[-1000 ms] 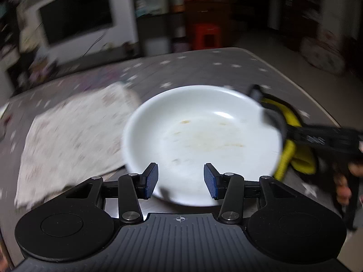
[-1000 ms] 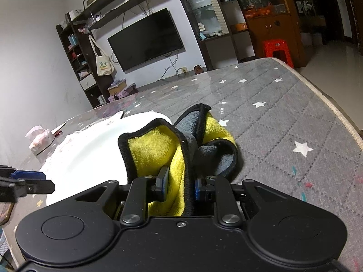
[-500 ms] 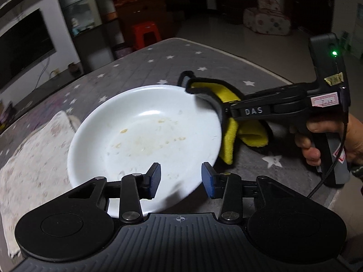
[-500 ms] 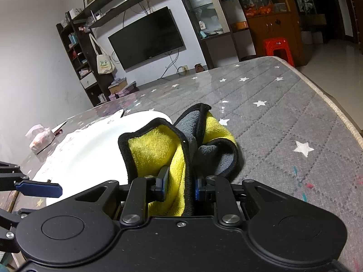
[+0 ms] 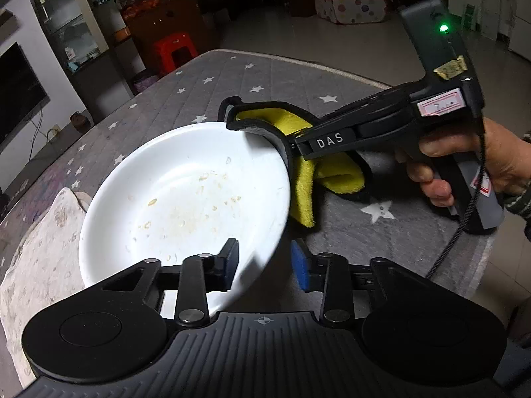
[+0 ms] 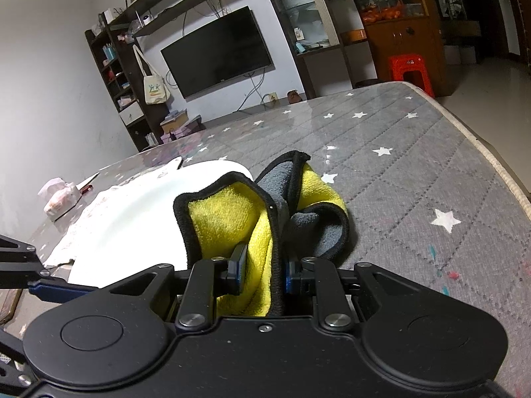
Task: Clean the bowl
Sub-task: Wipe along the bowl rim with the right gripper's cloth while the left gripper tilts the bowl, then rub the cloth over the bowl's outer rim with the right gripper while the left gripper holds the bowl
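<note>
A white bowl [image 5: 186, 199] with dried food specks sits on the grey star-patterned table [image 5: 265, 76]. My left gripper [image 5: 265, 265] is open, its jaws straddling the bowl's near rim, left pad inside, right pad outside. My right gripper [image 6: 264, 267] is shut on a yellow and grey cloth [image 6: 232, 219]. The cloth [image 5: 298, 179] hangs beside the bowl's right rim, its black edge over the rim. The bowl also shows in the right wrist view [image 6: 139, 205], left of the cloth.
A pale patterned mat [image 5: 39, 258] lies left of the bowl. A wrapped packet [image 6: 59, 195] lies at the far left of the table. The table's right edge [image 6: 481, 152] is close. A red stool [image 5: 174, 49] and cabinets stand beyond.
My left gripper has moved right and forward onto the bowl's near rim, and the view has swung to show the right gripper. The right gripper and cloth have stayed nearly still.
</note>
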`<state>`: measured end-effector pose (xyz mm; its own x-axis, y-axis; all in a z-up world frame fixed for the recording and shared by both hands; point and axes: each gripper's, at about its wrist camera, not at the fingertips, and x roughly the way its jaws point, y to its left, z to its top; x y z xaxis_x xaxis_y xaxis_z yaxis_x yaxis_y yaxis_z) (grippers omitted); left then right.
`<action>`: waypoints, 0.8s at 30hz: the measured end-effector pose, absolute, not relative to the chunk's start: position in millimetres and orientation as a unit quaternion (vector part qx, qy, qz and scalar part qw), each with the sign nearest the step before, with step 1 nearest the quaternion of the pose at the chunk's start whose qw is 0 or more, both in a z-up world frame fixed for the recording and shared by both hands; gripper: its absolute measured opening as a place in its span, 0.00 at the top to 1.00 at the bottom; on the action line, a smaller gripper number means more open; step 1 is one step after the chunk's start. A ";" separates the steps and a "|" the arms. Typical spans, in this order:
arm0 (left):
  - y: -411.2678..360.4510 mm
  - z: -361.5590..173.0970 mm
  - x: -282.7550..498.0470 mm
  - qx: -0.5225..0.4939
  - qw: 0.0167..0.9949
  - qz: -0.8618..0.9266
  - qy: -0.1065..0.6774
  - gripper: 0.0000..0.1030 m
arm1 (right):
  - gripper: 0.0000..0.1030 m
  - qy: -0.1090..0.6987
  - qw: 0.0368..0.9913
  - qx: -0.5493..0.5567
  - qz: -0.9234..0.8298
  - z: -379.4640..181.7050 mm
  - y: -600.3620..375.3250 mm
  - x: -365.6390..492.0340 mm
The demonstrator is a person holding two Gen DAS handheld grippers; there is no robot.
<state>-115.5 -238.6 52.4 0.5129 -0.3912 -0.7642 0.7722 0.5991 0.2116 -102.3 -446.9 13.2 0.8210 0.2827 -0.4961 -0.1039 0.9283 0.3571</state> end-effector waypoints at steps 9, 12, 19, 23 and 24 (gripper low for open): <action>-245.8 37.6 -99.9 0.282 0.812 -0.368 0.354 0.79 | 0.79 0.282 0.940 0.162 0.102 14.4 -446.2 -105.7; -246.6 35.6 -98.7 0.285 0.811 -0.372 0.351 0.80 | 0.79 0.281 0.940 0.165 0.104 14.1 -445.3 -113.5; -241.6 36.1 -94.9 0.288 0.802 -0.388 0.350 0.80 | 0.79 0.280 0.938 0.162 0.121 15.3 -442.0 -139.0; -236.2 37.5 -94.9 0.294 0.794 -0.399 0.352 0.80 | 0.79 0.279 0.939 0.150 0.131 16.8 -438.8 -140.1; -234.4 37.8 -95.4 0.294 0.793 -0.400 0.352 0.80 | 0.79 0.280 0.939 0.150 0.132 16.7 -438.7 -136.2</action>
